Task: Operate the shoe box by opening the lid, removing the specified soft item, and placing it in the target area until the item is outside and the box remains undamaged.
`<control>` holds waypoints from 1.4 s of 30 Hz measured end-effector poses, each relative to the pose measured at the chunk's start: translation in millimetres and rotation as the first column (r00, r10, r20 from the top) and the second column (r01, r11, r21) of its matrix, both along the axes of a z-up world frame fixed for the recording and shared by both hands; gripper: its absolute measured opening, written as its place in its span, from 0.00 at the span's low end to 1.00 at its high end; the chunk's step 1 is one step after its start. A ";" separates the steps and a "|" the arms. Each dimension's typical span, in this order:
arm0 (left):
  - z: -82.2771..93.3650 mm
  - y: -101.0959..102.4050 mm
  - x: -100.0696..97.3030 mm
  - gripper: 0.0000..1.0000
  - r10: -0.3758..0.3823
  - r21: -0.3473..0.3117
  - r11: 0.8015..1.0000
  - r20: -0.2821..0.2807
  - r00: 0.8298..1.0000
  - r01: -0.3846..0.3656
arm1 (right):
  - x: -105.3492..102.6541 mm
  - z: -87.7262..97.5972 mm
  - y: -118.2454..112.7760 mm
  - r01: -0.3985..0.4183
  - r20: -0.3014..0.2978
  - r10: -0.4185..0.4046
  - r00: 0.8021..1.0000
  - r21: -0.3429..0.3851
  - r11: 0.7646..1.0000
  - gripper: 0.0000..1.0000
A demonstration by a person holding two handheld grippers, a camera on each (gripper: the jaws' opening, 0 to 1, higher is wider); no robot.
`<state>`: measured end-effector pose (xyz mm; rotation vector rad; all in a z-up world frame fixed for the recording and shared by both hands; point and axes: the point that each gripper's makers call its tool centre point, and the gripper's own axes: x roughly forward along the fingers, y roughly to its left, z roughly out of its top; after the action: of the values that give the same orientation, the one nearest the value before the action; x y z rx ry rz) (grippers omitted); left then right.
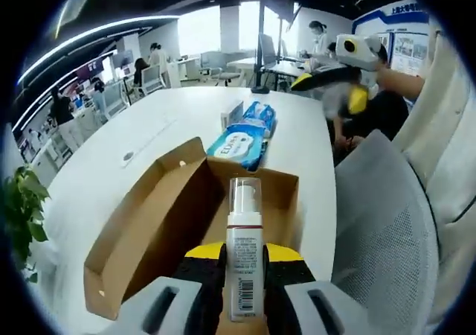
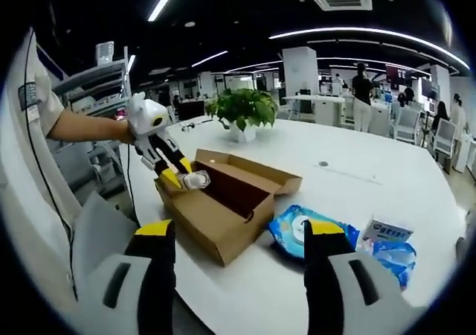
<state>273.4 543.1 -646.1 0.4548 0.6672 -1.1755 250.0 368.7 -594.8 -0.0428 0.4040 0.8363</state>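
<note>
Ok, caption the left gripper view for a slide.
Left gripper shut on a white pump bottle above the open brown cardboard shoe box, blue wet-wipe packs lying beyond on the white table.

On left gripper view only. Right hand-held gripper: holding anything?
Observer: No. The right hand-held gripper stands open, with nothing between its jaws.
Operator: Where's my bottle relative to the box, seen from that side?
Observer: The left hand-held gripper holds the bottle over the end of the box nearest the person's arm, at about rim height.
</note>
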 end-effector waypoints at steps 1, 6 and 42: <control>2.7 -1.6 -1.0 0.18 -0.001 -0.009 1.000 0.004 1.000 0.001 | 0.2 2.2 3.4 -0.009 0.001 0.009 1.000 0.012 1.000 0.63; 18.1 -13.4 -6.4 0.18 0.004 -0.083 0.997 0.013 1.000 -0.003 | 2.7 6.6 13.6 -0.034 0.003 0.034 0.999 0.036 0.999 0.60; 52.9 -67.3 -60.3 0.19 -0.006 -0.434 0.901 -0.032 0.999 -0.008 | -24.0 26.2 89.4 -0.220 -0.024 0.231 0.973 0.216 0.951 0.29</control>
<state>213.1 475.8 -593.2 0.0565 0.4126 -1.2899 225.9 458.1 -568.6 0.1325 0.3577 1.1050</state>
